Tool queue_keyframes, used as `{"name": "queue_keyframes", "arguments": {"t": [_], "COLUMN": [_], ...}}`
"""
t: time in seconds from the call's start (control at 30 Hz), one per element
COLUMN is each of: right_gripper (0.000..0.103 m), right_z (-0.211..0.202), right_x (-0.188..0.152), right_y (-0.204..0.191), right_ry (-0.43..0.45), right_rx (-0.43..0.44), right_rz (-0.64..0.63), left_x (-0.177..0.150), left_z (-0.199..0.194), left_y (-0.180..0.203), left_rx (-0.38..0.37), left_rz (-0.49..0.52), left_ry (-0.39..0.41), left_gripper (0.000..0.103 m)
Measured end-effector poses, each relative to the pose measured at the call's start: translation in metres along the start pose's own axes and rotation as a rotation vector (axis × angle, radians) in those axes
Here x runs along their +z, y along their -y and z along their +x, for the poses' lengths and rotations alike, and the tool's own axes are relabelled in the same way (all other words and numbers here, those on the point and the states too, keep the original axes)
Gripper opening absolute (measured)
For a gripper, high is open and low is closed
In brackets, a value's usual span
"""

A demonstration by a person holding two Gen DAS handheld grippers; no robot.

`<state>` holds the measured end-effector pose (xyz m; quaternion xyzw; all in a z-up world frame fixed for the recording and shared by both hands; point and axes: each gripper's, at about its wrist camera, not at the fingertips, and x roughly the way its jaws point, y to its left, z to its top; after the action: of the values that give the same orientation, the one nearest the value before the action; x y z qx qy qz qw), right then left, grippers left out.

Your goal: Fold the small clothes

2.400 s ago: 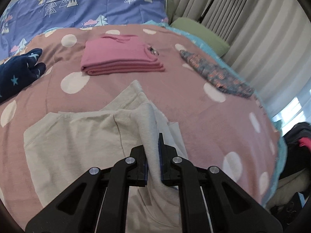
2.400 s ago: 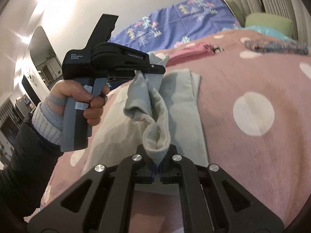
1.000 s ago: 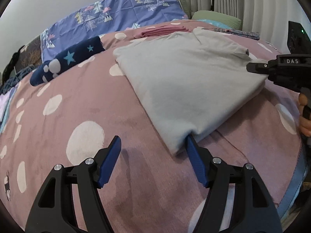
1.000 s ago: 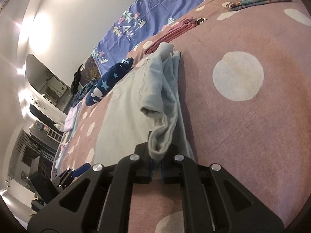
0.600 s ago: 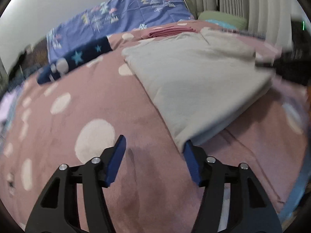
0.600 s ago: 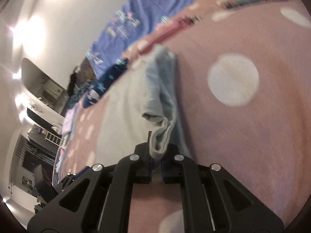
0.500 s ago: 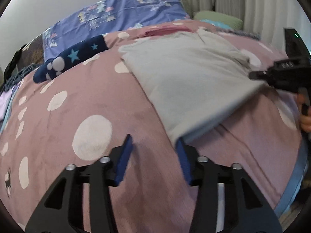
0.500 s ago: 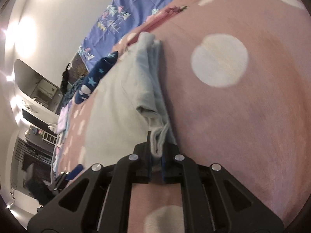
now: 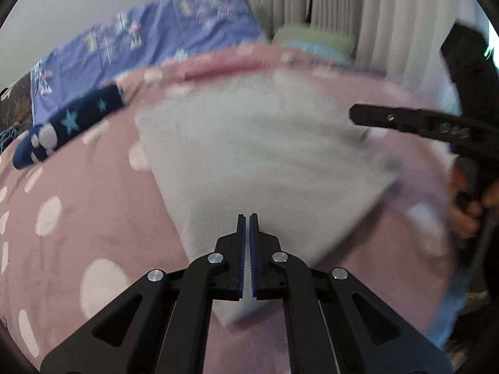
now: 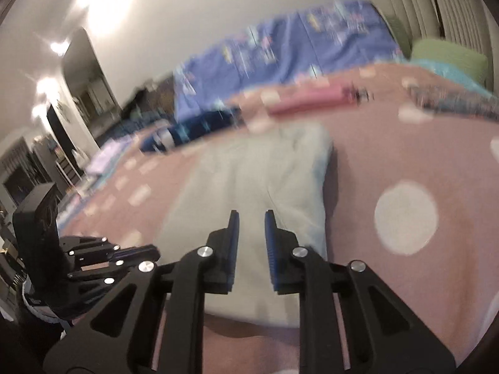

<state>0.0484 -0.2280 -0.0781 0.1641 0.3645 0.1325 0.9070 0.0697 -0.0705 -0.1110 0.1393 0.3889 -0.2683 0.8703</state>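
Grey garment (image 9: 268, 168), half-folded on the pink dotted blanket (image 9: 78, 218), runs lengthwise away from both grippers w/ its near edge right under them: left gripper (image 9: 249, 218) pinched on near corner, right gripper (image 10: 252, 215) opening, narrow gap, cloth below but not gripped.

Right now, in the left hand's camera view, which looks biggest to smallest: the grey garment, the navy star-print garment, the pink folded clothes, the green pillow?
1. Grey garment, by far the largest, though it lies nearest the camera.
2. Navy star-print garment.
3. Pink folded clothes and green pillow: both blurred and far back, too alike to rank.
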Motion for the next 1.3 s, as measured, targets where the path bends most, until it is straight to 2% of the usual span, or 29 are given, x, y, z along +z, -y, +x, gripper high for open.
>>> {"name": "queue_keyframes", "arguments": {"t": [0.03, 0.07, 0.13, 0.23, 0.3, 0.4, 0.47, 0.6, 0.63, 0.7, 0.73, 0.77, 0.8, 0.83, 0.87, 0.93, 0.97, 1.0, 1.03, 1.07, 1.1, 1.13, 1.2, 1.3], "right_gripper": [0.008, 0.0, 0.0, 0.0, 0.0, 0.003, 0.006, 0.006, 0.008, 0.012, 0.015, 0.015, 0.016, 0.009, 0.007, 0.005, 0.005, 0.007, 0.012, 0.021, 0.042, 0.049, 0.049, 0.052], "right_z": [0.017, 0.023, 0.018, 0.013, 0.004, -0.003, 0.005, 0.038, 0.047, 0.062, 0.072, 0.081, 0.091, 0.104, 0.107, 0.098, 0.093, 0.084, 0.078, 0.072, 0.066, 0.059, 0.051, 0.048], "right_x": [-0.006, -0.01, -0.007, -0.002, 0.005, 0.033, 0.055, 0.092, 0.101, 0.113, 0.116, 0.116, 0.114, 0.109, 0.107, 0.106, 0.106, 0.106, 0.106, 0.104, 0.103, 0.1, 0.094, 0.084], "right_y": [0.009, 0.018, 0.027, 0.012, 0.002, 0.004, 0.012, 0.03, 0.036, 0.043, 0.049, 0.055, 0.06, 0.07, 0.075, 0.087, 0.088, 0.087, 0.088, 0.088, 0.089, 0.089, 0.091, 0.094], "right_ry": [-0.071, -0.092, -0.096, -0.088, -0.048, 0.02, 0.023, -0.018, -0.021, -0.037, -0.066, -0.096, -0.115, -0.112, -0.102, -0.063, -0.044, -0.021, -0.018, -0.025, -0.033, -0.048, -0.072, -0.16], "right_rx": [-0.049, -0.048, -0.003, -0.067, -0.076, -0.041, -0.019, -0.001, -0.004, 0.046, 0.095, 0.103, 0.047, -0.059, -0.047, -0.004, -0.029, -0.066, -0.064, -0.055, -0.036, 0.0, 0.04, 0.131], "right_rz": [0.019, 0.041, 0.081, -0.018, -0.069, -0.076, -0.068, -0.014, 0.008, 0.037, 0.047, 0.047, 0.04, 0.017, 0.018, 0.093, 0.101, 0.099, 0.1, 0.106, 0.115, 0.126, 0.137, 0.163], "left_x": [-0.004, -0.009, -0.009, -0.009, -0.006, 0.005, 0.017, 0.042, 0.045, 0.053, 0.056, 0.057, 0.057, 0.054, 0.051, 0.049, 0.048, 0.047, 0.047, 0.047, 0.045, 0.043, 0.041, 0.036], "left_z": [0.012, 0.017, 0.012, 0.012, 0.008, -0.003, -0.003, 0.011, 0.015, 0.027, 0.034, 0.043, 0.056, 0.068, 0.078, 0.079, 0.078, 0.078, 0.077, 0.076, 0.075, 0.073, 0.069, 0.061], "left_y": [0.0, -0.001, -0.003, -0.01, -0.011, -0.019, -0.027, -0.046, -0.05, -0.066, -0.076, -0.084, -0.093, -0.099, -0.103, -0.108, -0.107, -0.106, -0.105, -0.105, -0.104, -0.103, -0.104, -0.102], "left_rx": [0.008, 0.005, -0.011, -0.036, -0.039, -0.039, -0.015, 0.05, 0.071, 0.123, 0.122, 0.116, 0.111, 0.111, 0.112, 0.096, 0.104, 0.111, 0.115, 0.114, 0.108, 0.098, 0.051, -0.048], "left_rz": [-0.003, -0.011, -0.028, -0.055, -0.064, -0.091, -0.102, -0.139, -0.149, -0.196, -0.222, -0.242, -0.269, -0.287, -0.298, -0.321, -0.318, -0.312, -0.311, -0.314, -0.318, -0.322, -0.335, -0.342], "left_ry": [-0.024, -0.014, -0.002, -0.007, -0.005, 0.05, 0.068, 0.079, 0.079, 0.079, 0.066, 0.048, 0.017, -0.01, -0.023, -0.015, -0.012, -0.009, -0.007, -0.006, -0.004, -0.001, 0.0, 0.0], "left_gripper": [0.004, 0.004, 0.005, 0.006, 0.009, 0.024, 0.036, 0.044, 0.052, 0.061, 0.063, 0.065, 0.066, 0.076, 0.083, 0.083, 0.083, 0.083, 0.083, 0.083, 0.082, 0.081, 0.08, 0.08]}}
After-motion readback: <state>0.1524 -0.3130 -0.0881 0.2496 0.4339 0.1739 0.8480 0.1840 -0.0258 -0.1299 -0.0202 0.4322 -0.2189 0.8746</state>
